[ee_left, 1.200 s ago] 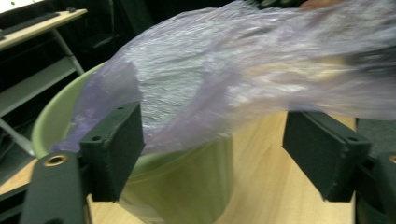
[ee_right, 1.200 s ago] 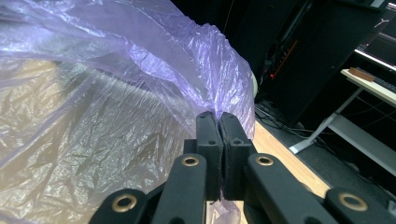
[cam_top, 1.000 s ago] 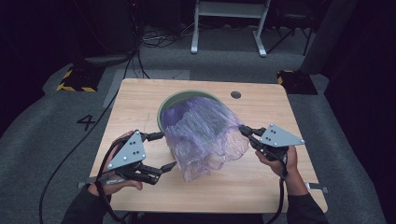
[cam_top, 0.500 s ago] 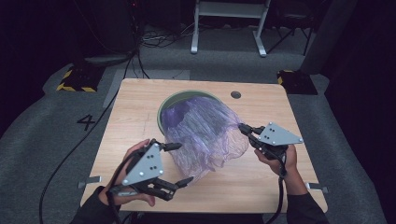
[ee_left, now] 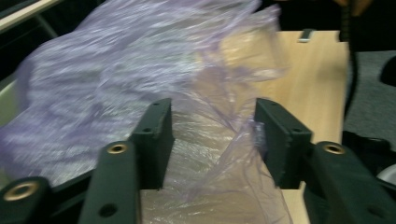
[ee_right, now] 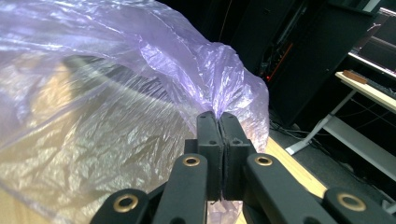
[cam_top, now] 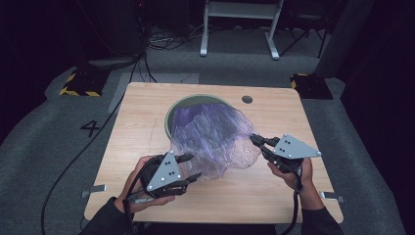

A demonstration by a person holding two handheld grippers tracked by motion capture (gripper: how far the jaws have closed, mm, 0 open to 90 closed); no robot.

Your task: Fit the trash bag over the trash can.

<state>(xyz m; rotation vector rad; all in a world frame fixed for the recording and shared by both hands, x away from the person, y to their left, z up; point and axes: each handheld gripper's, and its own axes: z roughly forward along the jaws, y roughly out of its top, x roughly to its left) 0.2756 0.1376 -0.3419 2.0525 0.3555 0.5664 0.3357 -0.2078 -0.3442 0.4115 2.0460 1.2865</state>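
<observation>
the right gripper [ee_right: 217, 116] has its two black jaws pressed flat together on a fold of the thin purple plastic bag [ee_right: 116, 93], and the film rises taut from that pinch and billows away to the left in the right gripper view. the left gripper [ee_left: 212, 140] has its jaws spread wide, with loose crinkled film of the bag lying in the gap between them; neither jaw is clamped on it, though the film brushes the right-hand one. from the high view the left gripper [cam_top: 192, 167] sits at the bag's near left edge, held in the person's left hand [cam_top: 142, 183], while the right gripper [cam_top: 257, 141] meets the bag's right edge, held in the right hand [cam_top: 293, 171]. the bag [cam_top: 215, 134] spreads as a see-through purple heap over the middle of the wooden table [cam_top: 142, 122], its far part draped over the round green bin [cam_top: 171, 115] set in the tabletop. a small round hole [cam_top: 247, 99] lies in the table just beyond the bin to the right. grey carpet [cam_top: 49, 147] surrounds the table.
</observation>
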